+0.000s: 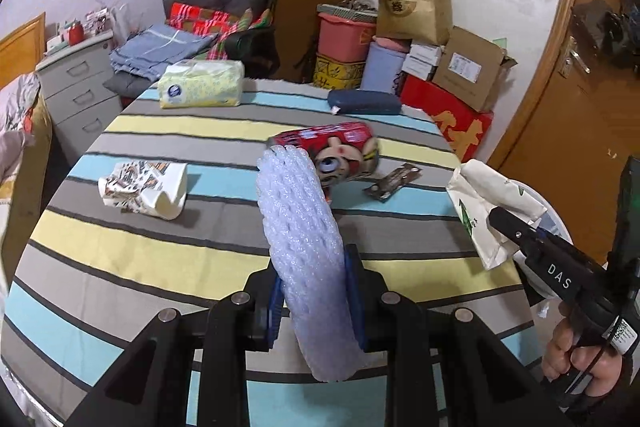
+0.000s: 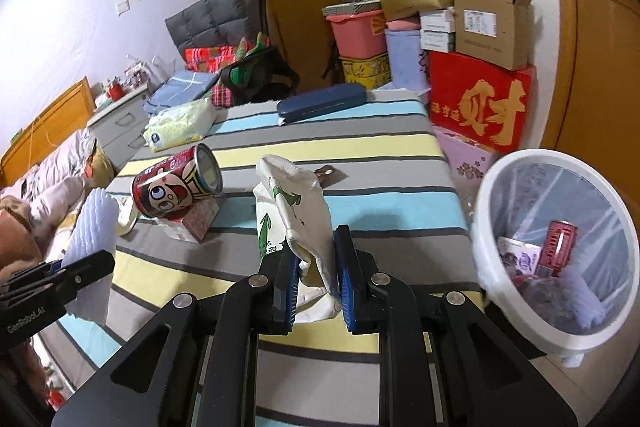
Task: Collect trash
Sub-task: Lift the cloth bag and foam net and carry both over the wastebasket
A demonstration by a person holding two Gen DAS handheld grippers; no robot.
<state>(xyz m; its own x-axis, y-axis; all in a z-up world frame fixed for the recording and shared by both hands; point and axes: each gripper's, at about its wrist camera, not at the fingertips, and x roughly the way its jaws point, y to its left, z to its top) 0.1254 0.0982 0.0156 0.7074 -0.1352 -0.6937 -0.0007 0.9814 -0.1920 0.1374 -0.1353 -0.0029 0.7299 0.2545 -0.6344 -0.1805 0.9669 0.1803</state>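
- Table (image 1: 168, 259) with striped cloth carries the leftover litter; white bin (image 2: 486, 211) stands off its right edge, lined with clear plastic, a red can and wrappers already inside.
- Bin lies right of and slightly ahead of the right gripper (image 2: 318, 279), just beside it. Right is clearly the nearer hand; the left must cross the table to reach the bin.
- Right gripper: jaws nearly closed, clamped on a crumpled white paper bag (image 2: 296, 211) with green print. Bag sticks up and forward out of the jaws, long axis roughly along the fingers, top leaning left, away from the bin.
- Left gripper (image 1: 316, 303): jaws pinched on a white foam net sleeve (image 1: 298, 227). Sleeve stands nearly upright, long axis running up and forward from the jaws, held above the table.
- My read: next move is a rightward swing of the right gripper over the bin rim, then release. The bag's leaning top may drag on the rim unless it is carried well over the opening.
- Still on the cloth: red cartoon can (image 1: 344, 155) on its side past the sleeve tip, crumpled printed cup (image 1: 144, 189) to the left, dark snack wrapper (image 1: 394, 181) to the right of the can.
- Tissue pack (image 1: 200, 83) and blue case (image 1: 364, 102) sit at the far edge; likely not trash.
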